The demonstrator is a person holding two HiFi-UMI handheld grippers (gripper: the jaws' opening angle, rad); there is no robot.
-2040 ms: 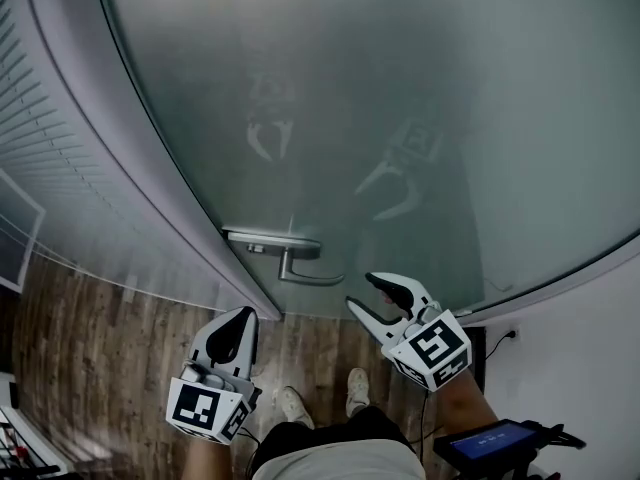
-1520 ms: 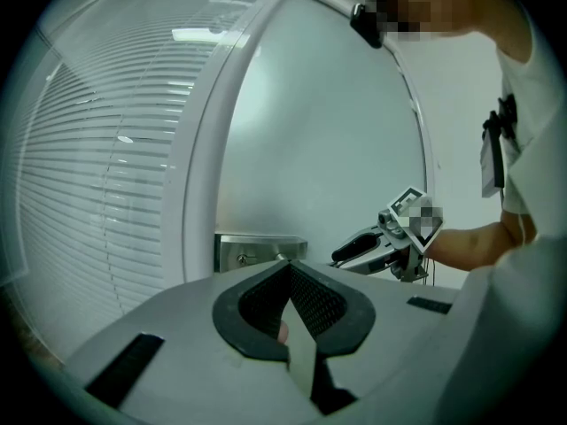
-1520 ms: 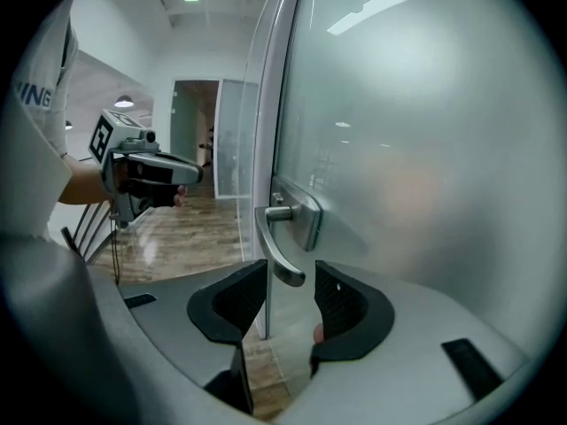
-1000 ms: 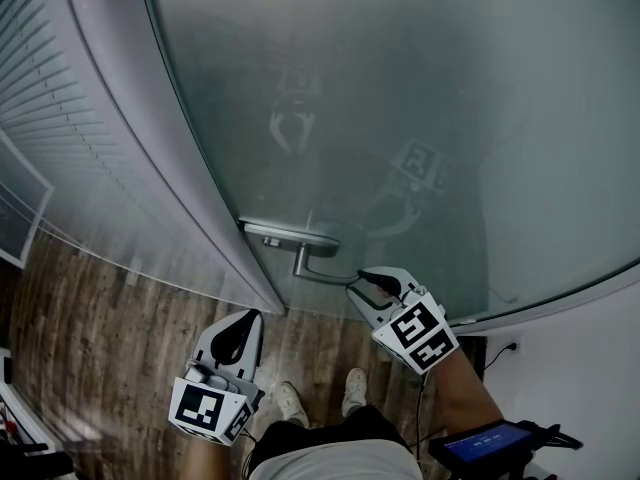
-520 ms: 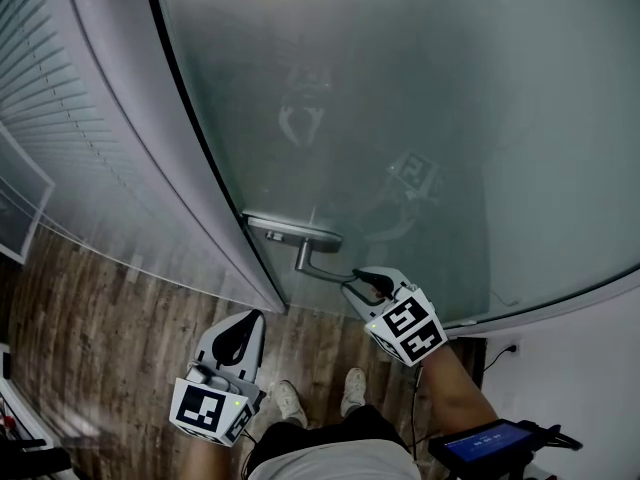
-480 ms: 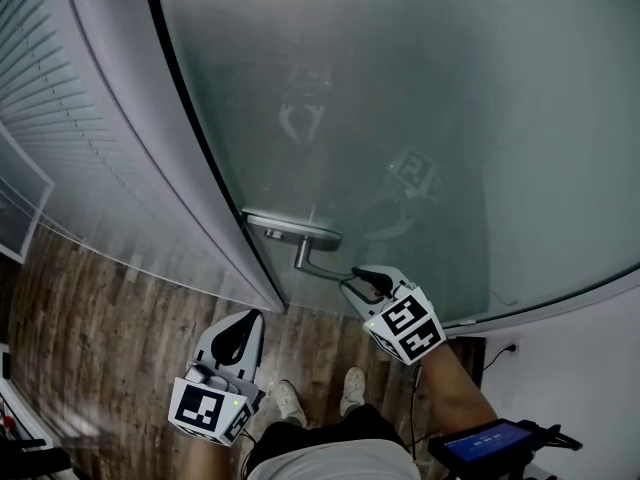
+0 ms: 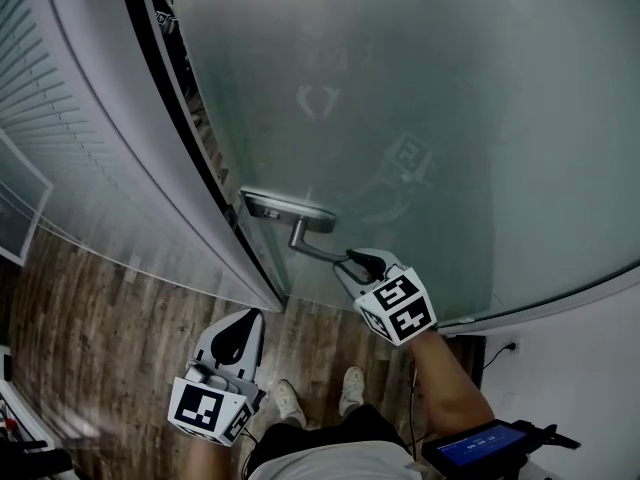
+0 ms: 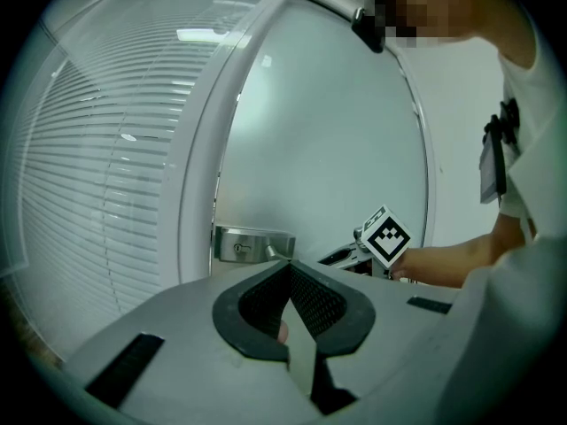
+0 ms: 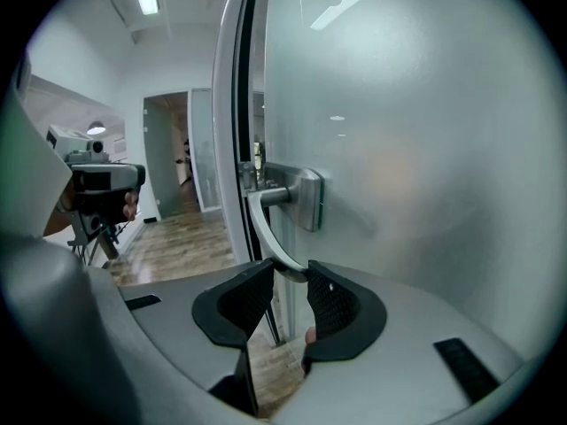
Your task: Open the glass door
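My worry is the lever handle slipping from the right gripper, which pinches only its very tip, so a pull off the swing line could let the ajar glass door drift shut. The handle runs to ten o'clock from those jaws toward its plate. The left gripper, jaws pressed together and empty, hangs at seven o'clock, well apart from the door.
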